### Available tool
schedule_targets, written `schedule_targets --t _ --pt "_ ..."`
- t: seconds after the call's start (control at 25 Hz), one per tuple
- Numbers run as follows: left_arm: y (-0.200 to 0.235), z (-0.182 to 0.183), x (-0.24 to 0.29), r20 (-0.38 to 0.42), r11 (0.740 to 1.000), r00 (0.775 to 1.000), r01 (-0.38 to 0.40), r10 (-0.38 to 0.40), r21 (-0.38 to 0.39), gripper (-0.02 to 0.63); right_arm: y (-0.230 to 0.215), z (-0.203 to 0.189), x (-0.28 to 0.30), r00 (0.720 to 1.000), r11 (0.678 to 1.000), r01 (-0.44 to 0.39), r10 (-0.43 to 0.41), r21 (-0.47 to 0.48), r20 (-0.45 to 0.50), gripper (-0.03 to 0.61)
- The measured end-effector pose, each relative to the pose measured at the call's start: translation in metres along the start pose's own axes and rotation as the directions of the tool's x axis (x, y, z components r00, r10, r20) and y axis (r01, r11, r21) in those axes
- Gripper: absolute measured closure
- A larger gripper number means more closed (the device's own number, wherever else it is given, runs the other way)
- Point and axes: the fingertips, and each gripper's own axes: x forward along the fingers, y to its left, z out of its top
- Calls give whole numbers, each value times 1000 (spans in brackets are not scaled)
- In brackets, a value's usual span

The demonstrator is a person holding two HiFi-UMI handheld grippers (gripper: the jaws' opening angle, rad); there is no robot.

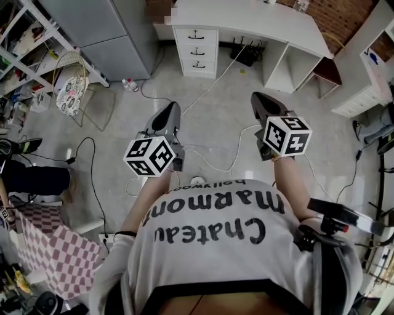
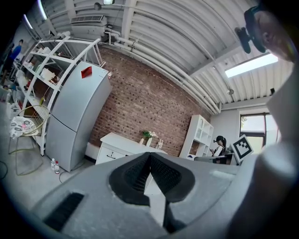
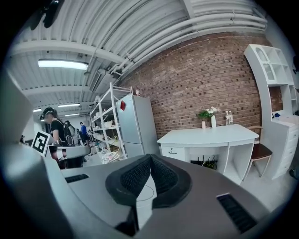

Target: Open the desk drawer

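Note:
The white desk (image 1: pixel 246 18) stands far ahead against the brick wall, with a stack of three drawers (image 1: pixel 196 47) with dark handles at its left end. My left gripper (image 1: pixel 172 111) and right gripper (image 1: pixel 258 98) are held up side by side, well short of the desk, both shut and holding nothing. In the left gripper view the jaws (image 2: pixel 149 157) meet at their tips, and the desk (image 2: pixel 122 143) shows beyond them. In the right gripper view the jaws (image 3: pixel 150 158) also meet, with the desk (image 3: pixel 210 137) and its top drawer (image 3: pixel 172 151) in the distance.
A grey fridge (image 1: pixel 108 34) and a metal shelf rack (image 1: pixel 28 43) stand at the left. White cables (image 1: pixel 212 154) trail over the floor between me and the desk. A white shelving unit (image 1: pixel 369 80) and a brown stool (image 1: pixel 325 71) are at the right. Bottles (image 1: pixel 129 85) stand on the floor.

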Motion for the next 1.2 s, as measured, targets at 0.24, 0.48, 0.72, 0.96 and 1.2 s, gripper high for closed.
schedule_targets --t 0.24,0.48,0.72,0.96,1.2 --pt "46 23 13 4 999 999 41 -41 -31 598 22 2 42 1000 1000 24 -25 12 5 563" --pt "74 19 25 -18 999 999 52 -52 5 598 28 -12 65 997 998 51 -53 -32 -48 563" --pt "84 4 39 -96 997 993 71 -67 40 598 23 -19 80 994 997 75 -74 7 -83 563" --pt "91 4 66 -91 994 991 104 -101 34 598 9 -20 108 991 997 72 -71 9 -110 563" --pt "110 12 106 -101 995 990 97 -94 26 598 -9 -2 152 993 999 51 -51 -11 -107 563"
